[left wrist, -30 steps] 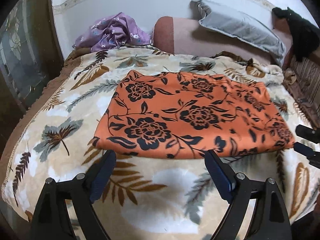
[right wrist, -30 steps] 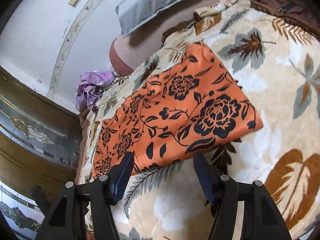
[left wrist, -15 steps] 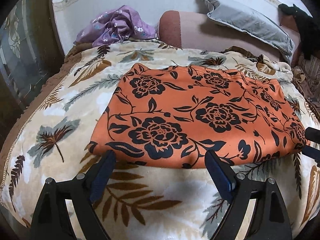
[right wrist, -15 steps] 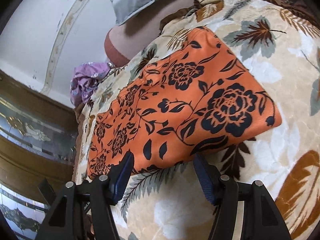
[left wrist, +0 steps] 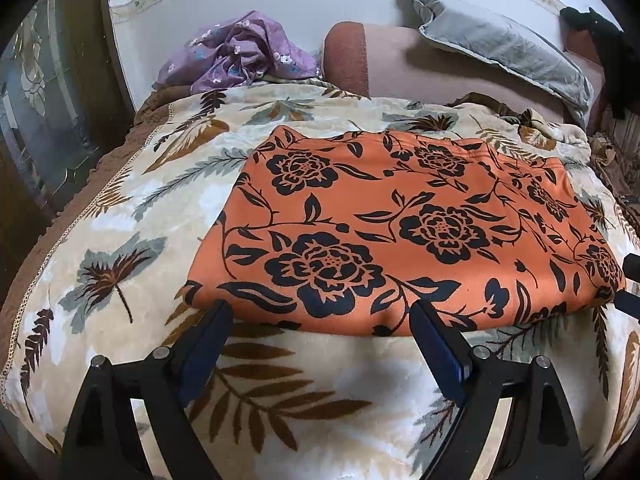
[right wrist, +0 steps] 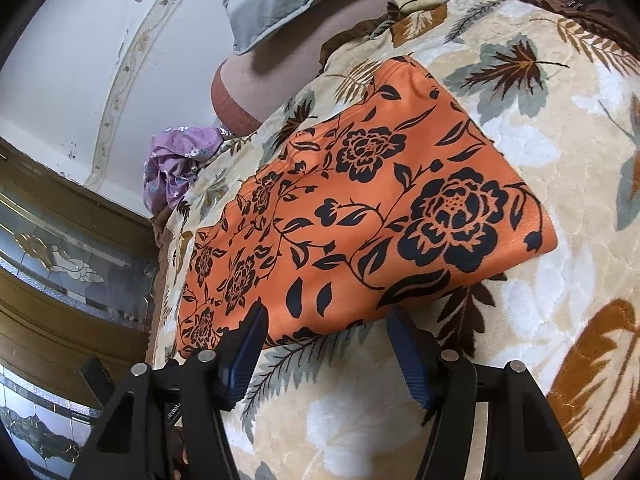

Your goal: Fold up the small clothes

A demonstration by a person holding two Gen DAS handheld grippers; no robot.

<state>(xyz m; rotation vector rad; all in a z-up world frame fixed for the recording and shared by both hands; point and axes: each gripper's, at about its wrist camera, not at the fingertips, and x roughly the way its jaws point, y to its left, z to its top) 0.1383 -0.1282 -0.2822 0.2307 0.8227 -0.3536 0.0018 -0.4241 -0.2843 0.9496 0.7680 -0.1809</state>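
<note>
The orange floral garment [left wrist: 400,232] lies flat on the leaf-patterned blanket [left wrist: 120,240]. Both views have closed in on its near edge. The left hand-held gripper [left wrist: 320,320] gapes wide, the right hand-held gripper [right wrist: 324,320] moderately; both empty, probably poised to pinch that edge.

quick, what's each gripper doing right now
left gripper: open, holding nothing, at the near edge of the orange floral garment.
right gripper: open, holding nothing, at the same edge.

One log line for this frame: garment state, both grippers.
orange floral garment: flat on leaf-print blanket | left gripper: open, at near edge, empty | right gripper: open, at near edge, empty
</note>
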